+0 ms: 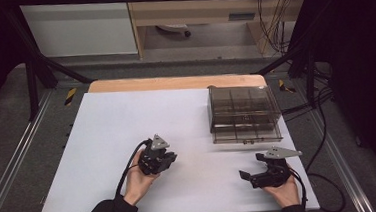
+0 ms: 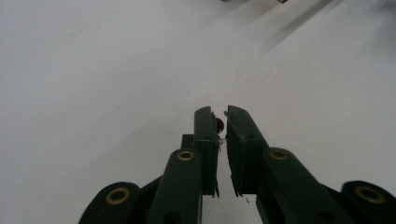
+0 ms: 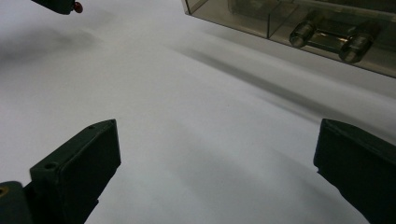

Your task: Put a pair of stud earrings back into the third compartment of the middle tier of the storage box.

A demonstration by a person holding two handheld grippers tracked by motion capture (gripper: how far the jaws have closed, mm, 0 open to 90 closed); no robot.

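The left gripper (image 2: 220,122) pinches a small red bead (image 2: 218,124); the right gripper (image 3: 215,154) gapes wide, empty. Next, likely carrying it to the compartment box (image 1: 244,113)

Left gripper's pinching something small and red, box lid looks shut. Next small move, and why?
Probably bring the right gripper, jaws wide open, up to the latch on the closed compartment box; the left gripper holds a small red bead that can't go in yet.

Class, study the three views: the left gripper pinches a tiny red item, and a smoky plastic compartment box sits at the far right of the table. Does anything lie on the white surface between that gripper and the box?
Nothing visible does. Between the left gripper, shut on the small red bead, and the compartment box there is bare white table. The right gripper hangs open nearer the person, off that line.
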